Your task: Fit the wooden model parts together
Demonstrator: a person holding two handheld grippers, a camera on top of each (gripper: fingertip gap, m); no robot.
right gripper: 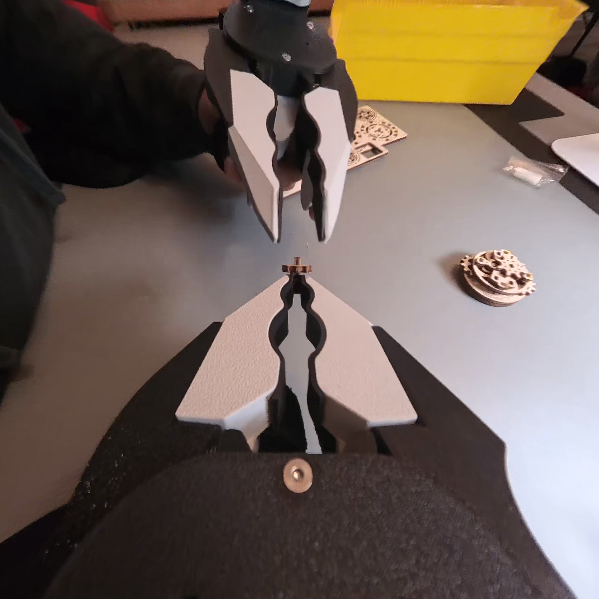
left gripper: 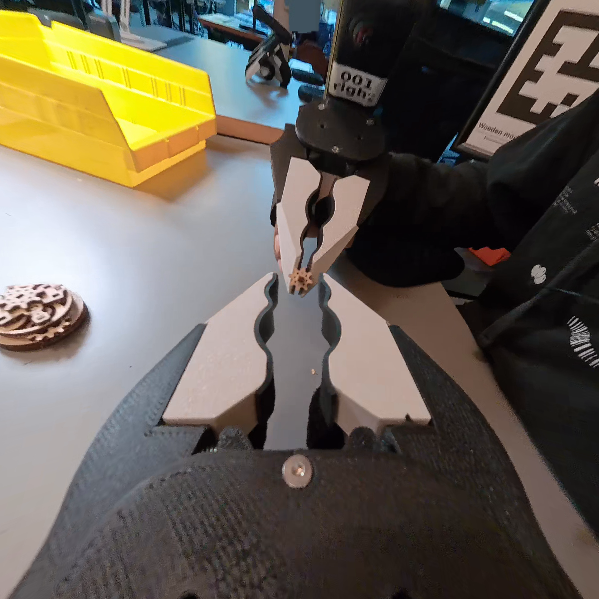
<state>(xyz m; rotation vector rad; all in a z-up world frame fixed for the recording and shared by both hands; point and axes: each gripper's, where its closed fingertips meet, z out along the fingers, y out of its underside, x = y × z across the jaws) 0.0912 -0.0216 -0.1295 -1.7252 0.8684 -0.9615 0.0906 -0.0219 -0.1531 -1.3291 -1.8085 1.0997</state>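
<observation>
Grey and broad, the desk (right gripper: pixel 405 227) carried everything. Yellow storage bins (left gripper: pixel 97 107) stood at its far side, stacked. Near them lay a flat wooden parts sheet (right gripper: pixel 376 133) with cut-out gear shapes, partly hidden behind the left claw (right gripper: pixel 298 241). That claw hung above the desk with its tips a narrow gap apart and nothing between them. Facing it tip to tip, the right claw (right gripper: pixel 296 280) was clamped on the short axle of a small wooden gear (right gripper: pixel 296 268), which stood just clear of the left claw's tips, not touching them. A round, partly assembled wooden gear model (right gripper: pixel 496 275) rested on the desk off to one side, well apart from both claws. Beyond it lay a small clear plastic bag (right gripper: pixel 531 170).
</observation>
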